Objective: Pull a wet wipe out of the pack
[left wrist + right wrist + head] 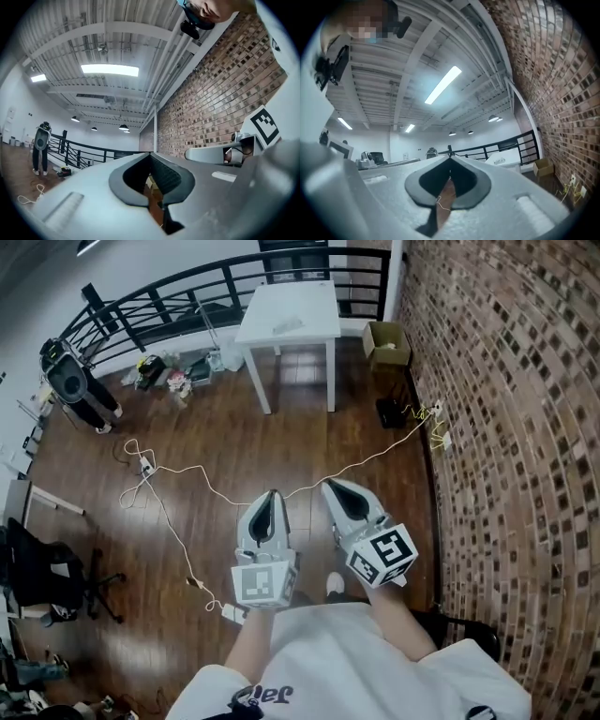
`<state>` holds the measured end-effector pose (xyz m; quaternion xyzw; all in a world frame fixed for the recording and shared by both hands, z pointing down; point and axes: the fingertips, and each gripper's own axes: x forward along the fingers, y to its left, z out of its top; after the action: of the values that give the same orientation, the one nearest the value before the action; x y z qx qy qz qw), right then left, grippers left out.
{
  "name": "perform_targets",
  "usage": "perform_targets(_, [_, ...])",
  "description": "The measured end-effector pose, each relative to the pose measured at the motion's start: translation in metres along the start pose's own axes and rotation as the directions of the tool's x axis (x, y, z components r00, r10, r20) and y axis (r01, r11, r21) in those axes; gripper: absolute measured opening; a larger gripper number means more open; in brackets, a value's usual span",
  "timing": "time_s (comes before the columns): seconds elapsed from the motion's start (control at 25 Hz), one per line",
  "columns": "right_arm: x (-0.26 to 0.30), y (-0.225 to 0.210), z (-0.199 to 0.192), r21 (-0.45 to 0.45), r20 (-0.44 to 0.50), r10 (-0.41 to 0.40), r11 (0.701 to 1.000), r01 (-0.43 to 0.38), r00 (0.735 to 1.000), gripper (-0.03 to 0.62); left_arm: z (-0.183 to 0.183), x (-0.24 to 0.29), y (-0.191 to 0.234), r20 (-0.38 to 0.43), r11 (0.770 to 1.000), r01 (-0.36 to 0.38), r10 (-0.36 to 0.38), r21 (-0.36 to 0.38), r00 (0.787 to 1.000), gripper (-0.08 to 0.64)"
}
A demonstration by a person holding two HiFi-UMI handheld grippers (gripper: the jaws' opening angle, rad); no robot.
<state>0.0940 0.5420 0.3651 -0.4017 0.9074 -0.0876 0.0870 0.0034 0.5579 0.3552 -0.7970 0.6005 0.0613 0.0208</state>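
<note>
Both grippers are held side by side at waist height over a dark wooden floor. My left gripper [272,492] [151,154] is shut, its tips touching, with nothing between them. My right gripper [326,484] [450,158] is shut too and holds nothing. Both point toward a white table [314,329] [506,161] standing far ahead by the railing. A small pale flat thing [287,324] lies on that table; it is too small to tell what it is. No wet wipe pack can be made out near the grippers.
A brick wall [506,427] runs along the right. A cardboard box [387,343] and a black object [389,412] sit by the wall near the table. A white cable [225,493] crosses the floor to a power strip [234,613]. A black railing [216,282] closes the far side.
</note>
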Motion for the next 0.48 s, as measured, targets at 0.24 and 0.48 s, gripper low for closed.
perform_targets(0.24, [0.028, -0.049, -0.029, 0.052, -0.059, -0.005, 0.999, 0.009, 0.998, -0.011, -0.033, 0.053, 0.006, -0.065, 1.0, -0.018, 0.018, 0.006, 0.998, 0.015])
perform_targets(0.48, [0.075, -0.105, -0.04, 0.032, -0.085, -0.054, 0.998, 0.057, 0.995, -0.011, -0.063, 0.118, 0.024, -0.101, 1.0, 0.009, -0.01, -0.01, 0.995, 0.015])
